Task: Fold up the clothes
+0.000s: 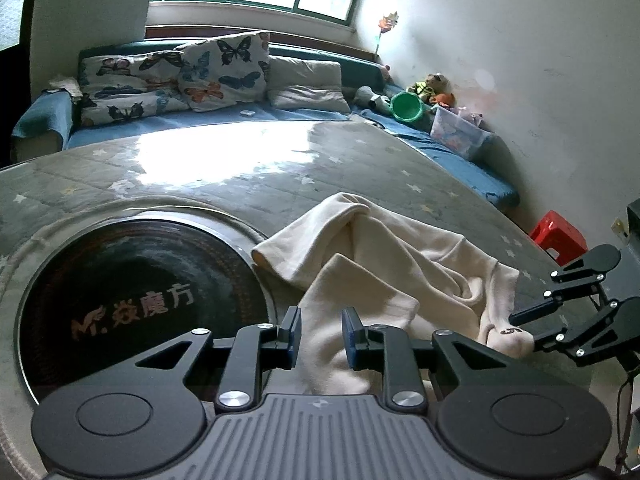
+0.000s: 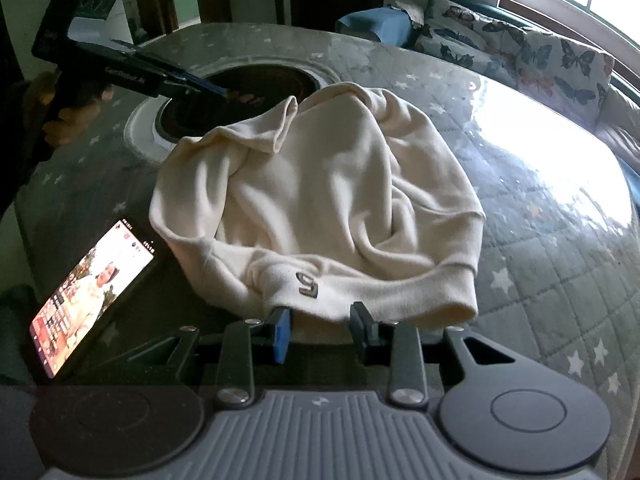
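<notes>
Lit phone [image 2: 90, 296] on quilted counter [image 2: 540, 240]; butterfly cushions [image 1: 176, 76], green bucket [image 1: 408, 106], red stool [image 1: 558, 236] beyond.

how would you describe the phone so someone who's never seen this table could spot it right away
Start at the round table under the grey star-print quilted cover, with the crumpled cream sweatshirt heaped in the middle. Just off the sweatshirt's left edge in the right wrist view lies a slim black smartphone, flat on the cover. It is the only glowing thing there, its lit screen showing a person.
</notes>
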Demonstrator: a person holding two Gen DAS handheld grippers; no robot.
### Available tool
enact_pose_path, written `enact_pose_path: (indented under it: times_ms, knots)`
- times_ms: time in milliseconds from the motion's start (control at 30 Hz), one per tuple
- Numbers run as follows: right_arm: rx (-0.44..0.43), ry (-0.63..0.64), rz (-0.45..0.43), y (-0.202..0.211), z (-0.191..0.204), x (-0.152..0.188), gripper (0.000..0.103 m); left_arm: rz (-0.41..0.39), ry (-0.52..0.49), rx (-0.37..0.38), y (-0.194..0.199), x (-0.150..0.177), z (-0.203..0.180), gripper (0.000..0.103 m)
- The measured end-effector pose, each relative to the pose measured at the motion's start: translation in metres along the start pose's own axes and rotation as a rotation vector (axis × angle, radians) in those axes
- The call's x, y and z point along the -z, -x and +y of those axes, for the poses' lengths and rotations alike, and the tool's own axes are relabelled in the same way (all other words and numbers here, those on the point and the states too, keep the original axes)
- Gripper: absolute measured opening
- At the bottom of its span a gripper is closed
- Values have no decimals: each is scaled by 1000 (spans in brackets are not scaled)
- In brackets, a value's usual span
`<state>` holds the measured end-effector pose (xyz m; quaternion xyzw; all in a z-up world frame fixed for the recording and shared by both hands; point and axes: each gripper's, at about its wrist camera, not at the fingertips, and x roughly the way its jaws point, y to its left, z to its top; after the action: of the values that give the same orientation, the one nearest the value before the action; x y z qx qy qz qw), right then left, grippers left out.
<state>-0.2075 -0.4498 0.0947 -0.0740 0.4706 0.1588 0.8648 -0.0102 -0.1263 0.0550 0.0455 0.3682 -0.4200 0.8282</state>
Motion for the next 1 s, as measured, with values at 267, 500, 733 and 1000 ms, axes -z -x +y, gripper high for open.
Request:
enact_pose_path:
  times_ms: [267,500,733,1000]
  knots:
    - [28,9,-98,17,-12,-31,38,19,-21,16,-17,-9,-9,39]
    - [52,-45,-196,-8,-48,-89,39,53,0,30,-40,-13,-13,46]
    - [-23,-41,-223,-48,-53,-134,39,58,2,66,-44,-6,-11,42]
    - [11,158,-155,-88,-12,-161,40,52,-4,95,-43,-4,-12,32]
